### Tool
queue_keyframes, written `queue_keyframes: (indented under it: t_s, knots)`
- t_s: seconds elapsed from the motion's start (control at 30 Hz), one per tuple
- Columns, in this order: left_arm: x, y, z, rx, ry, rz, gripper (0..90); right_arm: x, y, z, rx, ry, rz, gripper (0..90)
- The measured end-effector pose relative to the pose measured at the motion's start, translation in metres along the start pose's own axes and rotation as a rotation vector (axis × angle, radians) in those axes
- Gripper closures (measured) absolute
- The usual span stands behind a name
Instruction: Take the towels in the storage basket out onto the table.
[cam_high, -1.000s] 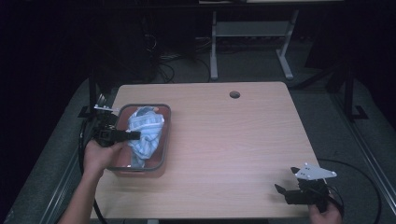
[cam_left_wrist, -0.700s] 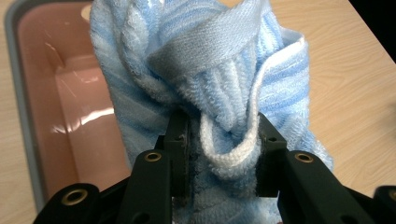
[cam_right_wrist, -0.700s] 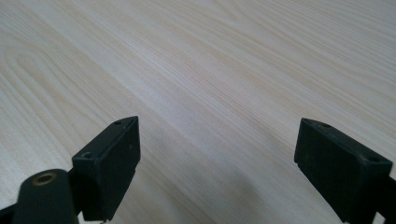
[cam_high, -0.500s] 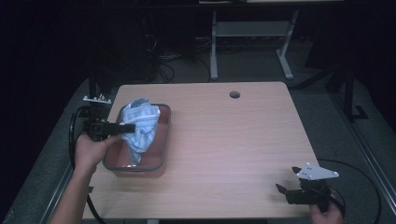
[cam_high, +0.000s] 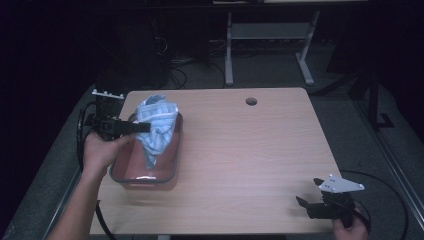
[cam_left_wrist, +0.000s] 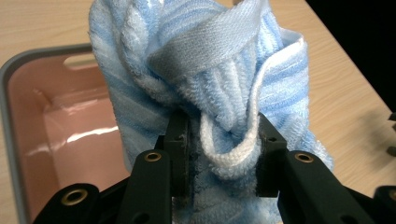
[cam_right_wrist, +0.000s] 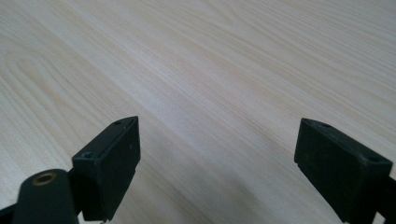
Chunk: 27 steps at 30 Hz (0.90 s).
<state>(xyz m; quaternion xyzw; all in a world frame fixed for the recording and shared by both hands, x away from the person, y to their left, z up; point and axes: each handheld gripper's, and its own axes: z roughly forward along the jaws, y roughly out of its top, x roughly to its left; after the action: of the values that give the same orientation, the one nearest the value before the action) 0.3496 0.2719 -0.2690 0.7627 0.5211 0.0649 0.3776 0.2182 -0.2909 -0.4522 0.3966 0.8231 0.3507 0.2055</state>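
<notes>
Counter (cam_high: 240, 150): wooden, mostly bare.
Tub (cam_high: 169, 170): grey rim, pink inside, near the left edge; looks emptied.
Towel (cam_high: 156, 125): blue striped, bunched, lifted above the tub's far end, tail hanging into it. Removal seems half done; setting down remains.
Left gripper (cam_high: 142, 127): jaws clamped on towel.
Right gripper (cam_high: 306, 197): near right corner, jaws apart, idle.
</notes>
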Motion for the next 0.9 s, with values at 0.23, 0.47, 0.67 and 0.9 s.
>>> queue_keyframes:
  t_s: [0.23,0.47,0.67,0.9]
  knots:
    - [-0.017,0.013,0.007,0.007,-0.011,0.032,64.9,0.0,0.001,0.0,-0.003,0.003,-0.003,13.7]
    - [-0.03,0.022,0.017,0.023,-0.028,0.05,64.9,0.0,0.0,0.0,-0.002,0.001,0.0,13.7]
    - [-0.042,0.031,0.027,0.036,-0.039,0.069,64.8,0.0,0.0,0.0,-0.005,0.001,-0.002,13.7]
    - [-0.055,0.038,0.036,0.048,-0.049,0.085,64.8,-0.002,-0.001,0.0,-0.01,0.005,0.002,13.7]
